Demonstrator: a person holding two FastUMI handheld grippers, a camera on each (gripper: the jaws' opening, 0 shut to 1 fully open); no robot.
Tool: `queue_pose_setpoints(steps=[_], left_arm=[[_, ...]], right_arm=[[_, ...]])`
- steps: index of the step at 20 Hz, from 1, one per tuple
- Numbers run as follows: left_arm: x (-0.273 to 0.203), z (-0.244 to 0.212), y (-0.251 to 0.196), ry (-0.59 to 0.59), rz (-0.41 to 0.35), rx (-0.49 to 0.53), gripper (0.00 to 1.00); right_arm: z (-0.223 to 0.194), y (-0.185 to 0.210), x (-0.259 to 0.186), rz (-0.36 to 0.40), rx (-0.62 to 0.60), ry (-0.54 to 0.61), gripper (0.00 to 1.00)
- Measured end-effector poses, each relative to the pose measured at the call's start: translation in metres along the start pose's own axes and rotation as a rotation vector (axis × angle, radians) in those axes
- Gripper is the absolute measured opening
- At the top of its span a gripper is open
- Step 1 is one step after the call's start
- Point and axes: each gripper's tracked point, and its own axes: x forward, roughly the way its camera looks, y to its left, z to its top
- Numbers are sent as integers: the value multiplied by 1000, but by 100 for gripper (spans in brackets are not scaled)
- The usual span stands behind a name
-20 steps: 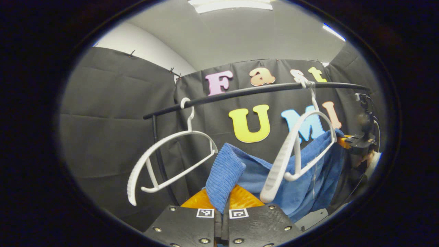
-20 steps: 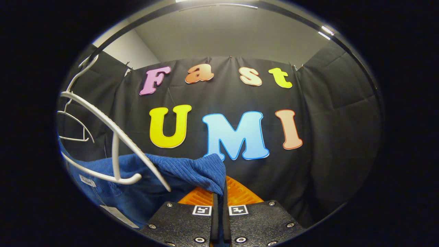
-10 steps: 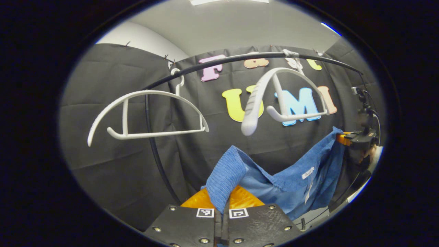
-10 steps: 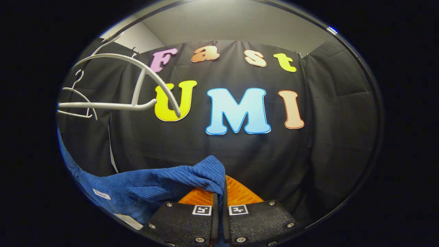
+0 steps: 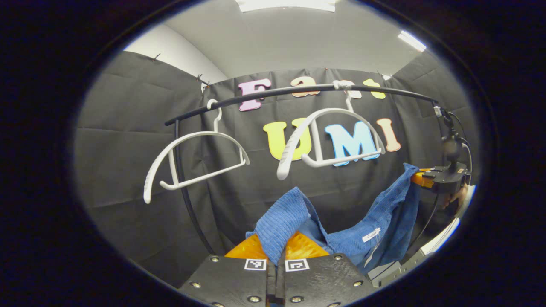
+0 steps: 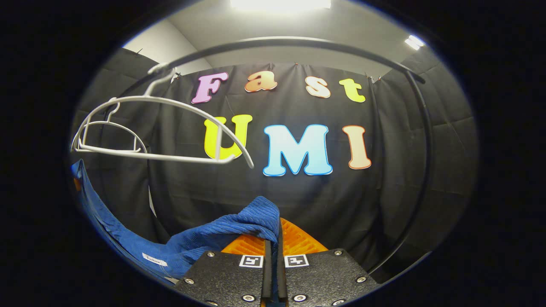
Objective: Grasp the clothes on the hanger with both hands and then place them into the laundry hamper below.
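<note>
Blue ribbed cloth, the garment [image 5: 362,232], hangs slack below the black rail [image 5: 298,91], clear of both white hangers [image 5: 328,138] that dangle from it. The left gripper [image 5: 276,256] pinches one bunched end between its pressed-together fingers; the right gripper [image 6: 273,251] clamps the other end likewise, the cloth sagging between them under the rail.

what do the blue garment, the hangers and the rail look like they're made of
Blue garment: soft ribbed knit or terry-like cloth, matte; fine ridges show, and it sags between the left tool and the right tool.
Hangers: probably moulded white plastic, smooth, with a ribbed shoulder end.
Rail: likely a black-coated metal tube, thin with a faint sheen.
</note>
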Motion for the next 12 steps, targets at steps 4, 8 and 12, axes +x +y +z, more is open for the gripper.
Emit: queue_pose_setpoints(steps=[4,8,12], left_arm=[[-36,13,-4,-37,-59,-21,1],[-65,26,-19,-78,-139,-35,1],[-87,29,-36,-101,-209,-33,1]], right_arm=[[27,17,-40,3,10,-42,4],[46,41,-78,10,13,-71,4],[50,65,-126,21,6,-72,4]])
